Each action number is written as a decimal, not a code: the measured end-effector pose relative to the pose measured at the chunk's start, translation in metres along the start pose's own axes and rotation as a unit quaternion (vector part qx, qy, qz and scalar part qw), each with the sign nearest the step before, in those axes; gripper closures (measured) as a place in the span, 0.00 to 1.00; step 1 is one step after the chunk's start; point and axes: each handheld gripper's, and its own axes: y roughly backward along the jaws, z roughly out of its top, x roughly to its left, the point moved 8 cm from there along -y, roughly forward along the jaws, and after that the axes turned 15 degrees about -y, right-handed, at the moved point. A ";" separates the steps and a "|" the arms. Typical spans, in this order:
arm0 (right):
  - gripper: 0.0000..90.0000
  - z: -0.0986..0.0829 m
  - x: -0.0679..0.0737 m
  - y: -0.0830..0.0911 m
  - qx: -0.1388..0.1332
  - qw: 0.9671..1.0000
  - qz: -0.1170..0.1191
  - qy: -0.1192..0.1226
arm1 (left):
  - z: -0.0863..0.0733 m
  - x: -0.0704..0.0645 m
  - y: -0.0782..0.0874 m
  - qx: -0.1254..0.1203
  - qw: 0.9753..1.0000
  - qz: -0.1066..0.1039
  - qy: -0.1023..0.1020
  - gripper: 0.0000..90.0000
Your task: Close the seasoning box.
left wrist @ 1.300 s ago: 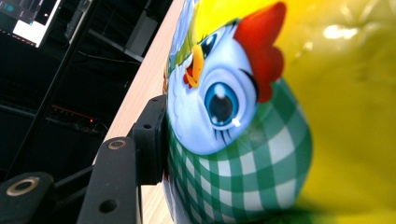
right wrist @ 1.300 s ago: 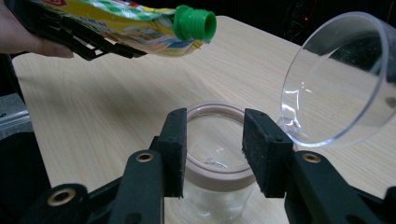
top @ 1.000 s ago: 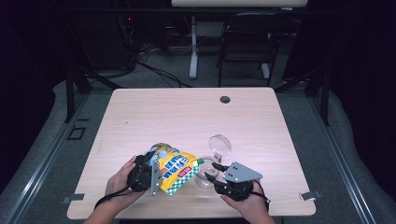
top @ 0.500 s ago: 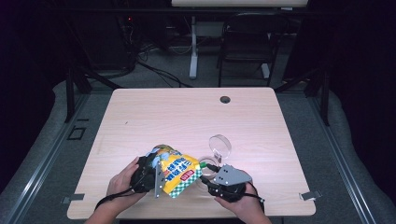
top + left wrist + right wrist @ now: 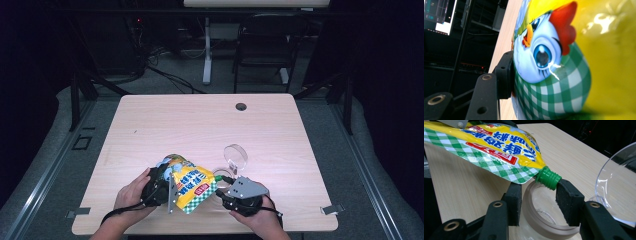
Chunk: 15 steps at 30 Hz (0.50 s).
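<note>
Two grippers are at work near the front edge of the tabletop (image 5: 150,125), and I judge the job about midway. My left gripper (image 5: 162,185) is clenched on the body of the yellow-and-green sauce pouch (image 5: 192,185); in the left gripper view one black jaw presses against the printed chicken face on the pouch (image 5: 554,62), so that grasp looks firm. The pouch lies tilted, with its green threaded spout (image 5: 548,178) pointing down toward the mouth of a clear jar (image 5: 541,220) standing on the tabletop between my two hands.

My right gripper (image 5: 537,200) stands with its jaws spread on either side of the jar's rim. One pad just touches the spout, but the jaws are not closed on anything, so I call it released. I see no cap on the spout, so the opening step seems done.

A clear round lid (image 5: 235,155) rests on the tabletop just beyond the jar, off and apart from it.

What is left, as I judge it: bring the spout fully over the jar mouth, squeeze the pouch so the contents go in, then set the pouch down and put the lid back. I cannot tell from these views whether anything has reached the jar yet.
</note>
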 end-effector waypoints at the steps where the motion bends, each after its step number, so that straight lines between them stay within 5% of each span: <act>1: 0.62 0.000 0.000 -0.001 0.000 1.000 0.001 -0.001 | 0.000 0.000 0.000 0.003 1.000 0.000 -0.003 0.55; 15: 0.62 -0.002 -0.003 -0.004 0.003 1.000 0.000 -0.011 | 0.002 0.007 0.002 0.020 0.999 0.000 -0.029 0.55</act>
